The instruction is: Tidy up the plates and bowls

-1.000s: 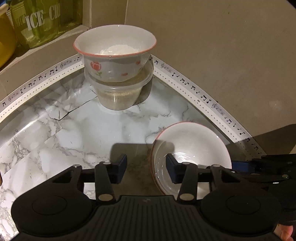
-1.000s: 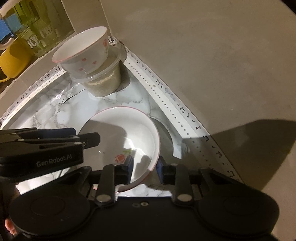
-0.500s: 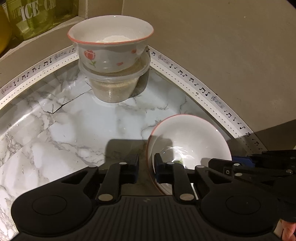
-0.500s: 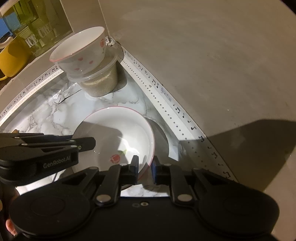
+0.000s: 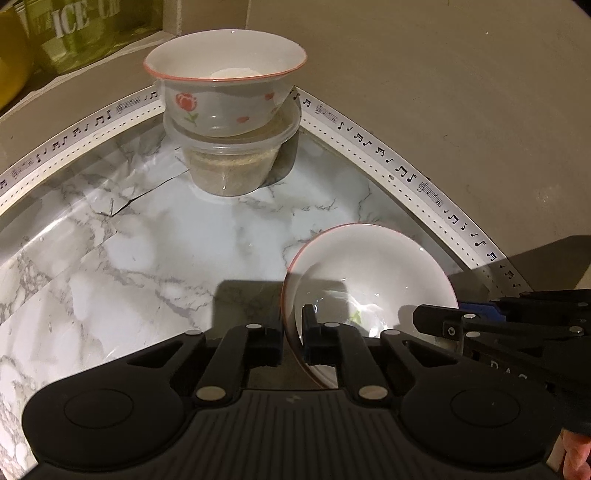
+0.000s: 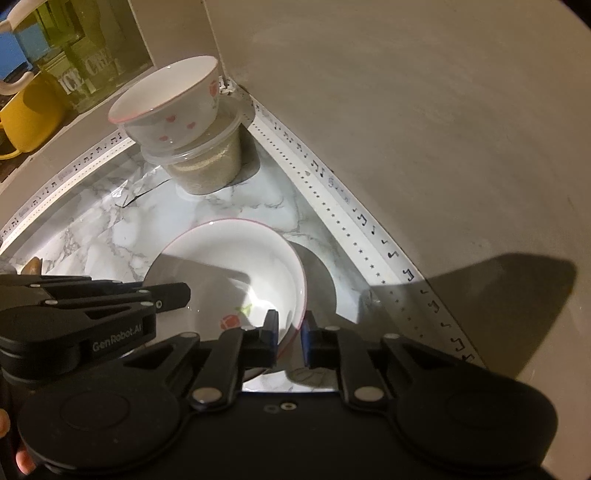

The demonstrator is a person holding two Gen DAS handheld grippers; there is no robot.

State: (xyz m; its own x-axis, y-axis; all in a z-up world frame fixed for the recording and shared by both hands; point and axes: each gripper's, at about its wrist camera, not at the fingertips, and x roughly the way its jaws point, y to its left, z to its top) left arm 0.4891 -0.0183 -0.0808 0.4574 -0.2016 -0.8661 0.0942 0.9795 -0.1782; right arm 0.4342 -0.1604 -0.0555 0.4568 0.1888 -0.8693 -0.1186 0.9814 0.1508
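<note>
A white bowl with a red rim (image 5: 373,273) (image 6: 236,266) is held between both grippers above the marble counter. My left gripper (image 5: 292,338) is shut on its near left rim. My right gripper (image 6: 289,336) is shut on its near right rim. A second white bowl with red tulip prints (image 5: 225,92) (image 6: 170,107) sits on a clear plastic tub of grain (image 5: 232,162) (image 6: 207,162) in the far corner, beyond the held bowl.
The marble counter (image 5: 129,258) is bordered by white music-note tape (image 5: 399,170) against a beige wall (image 6: 424,129). A green "ICE CREAM" container (image 5: 81,29) and a yellow mug (image 6: 29,114) stand on a ledge at the back left.
Both grippers have closed on the near bowl's rim. The left one was open a second ago. The view has drawn slightly nearer the stacked bowl.
</note>
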